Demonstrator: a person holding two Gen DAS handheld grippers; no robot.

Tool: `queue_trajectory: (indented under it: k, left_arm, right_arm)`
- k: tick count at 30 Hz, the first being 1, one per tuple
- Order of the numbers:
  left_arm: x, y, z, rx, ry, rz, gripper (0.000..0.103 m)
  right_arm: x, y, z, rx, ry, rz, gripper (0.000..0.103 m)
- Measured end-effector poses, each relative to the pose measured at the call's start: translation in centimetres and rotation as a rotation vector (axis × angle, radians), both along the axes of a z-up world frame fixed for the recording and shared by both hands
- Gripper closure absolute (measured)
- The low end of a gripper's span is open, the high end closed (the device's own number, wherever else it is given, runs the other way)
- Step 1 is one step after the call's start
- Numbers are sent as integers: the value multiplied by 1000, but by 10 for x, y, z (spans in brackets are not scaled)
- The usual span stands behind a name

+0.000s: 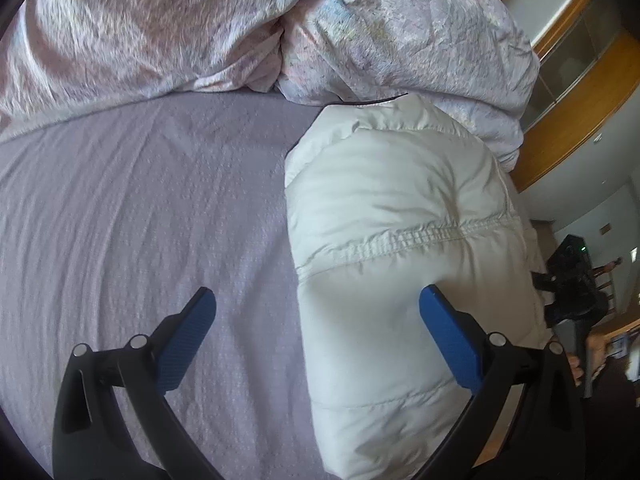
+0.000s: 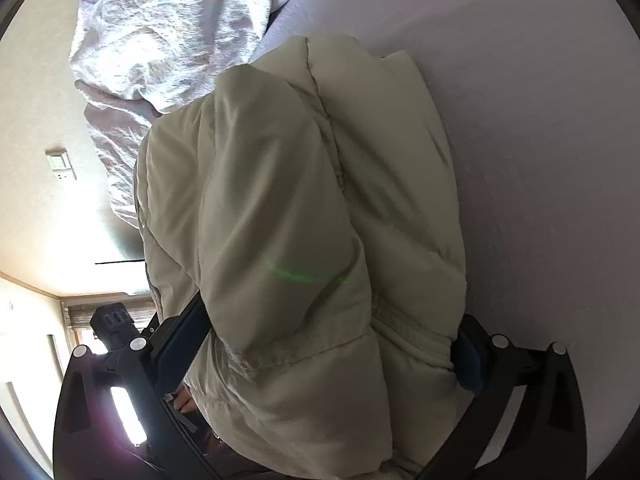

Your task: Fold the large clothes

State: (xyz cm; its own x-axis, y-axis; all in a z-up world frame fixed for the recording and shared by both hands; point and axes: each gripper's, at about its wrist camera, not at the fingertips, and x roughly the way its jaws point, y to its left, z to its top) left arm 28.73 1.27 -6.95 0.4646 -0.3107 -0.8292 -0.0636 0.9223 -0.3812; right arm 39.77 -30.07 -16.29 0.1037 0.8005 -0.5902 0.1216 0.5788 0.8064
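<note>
A puffy cream-white jacket (image 1: 400, 216) lies folded into a thick bundle on the lilac bed sheet (image 1: 140, 200), near the bed's right edge. My left gripper (image 1: 316, 300) is open just above the bed. Its right finger (image 1: 448, 340) rests over the jacket's near part and its left finger (image 1: 188, 340) is over bare sheet. In the right wrist view the jacket (image 2: 288, 200) fills the frame. My right gripper (image 2: 328, 336) stands open at full width, with the jacket's bulk bulging between its fingers; the pads are mostly hidden by fabric.
A crumpled pink-patterned duvet (image 1: 200, 28) is heaped along the far side of the bed, touching the jacket's far end. Beyond the bed's edge are a wooden-trimmed wall (image 1: 580, 100) and the other gripper with a hand (image 1: 576, 292).
</note>
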Motion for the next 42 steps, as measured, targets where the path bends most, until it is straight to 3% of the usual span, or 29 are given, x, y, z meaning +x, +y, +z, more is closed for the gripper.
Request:
queue_trajectory:
  k: [9, 18, 21, 28, 34, 42]
  left_arm:
    - [11, 2, -16, -156, 34, -9, 2]
    - [20, 1, -46, -377, 90, 30, 2]
    - [21, -1, -52, -451, 103, 43, 8]
    - [21, -2, -37, -459, 114, 22, 26]
    - [23, 26, -15, -453, 71, 40, 28]
    - [33, 90, 9, -436, -15, 151, 28]
  right_arm:
    - [-5, -3, -2, 21, -7, -11, 1]
    - [-9, 0, -16, 83, -26, -21, 1]
    - [-13, 1, -18, 108, -51, -30, 8]
    - [-28, -2, -17, 220, -130, -50, 35]
    - [-15, 26, -7, 299, -163, -32, 39]
    - [27, 95, 25, 332, -236, 72, 40]
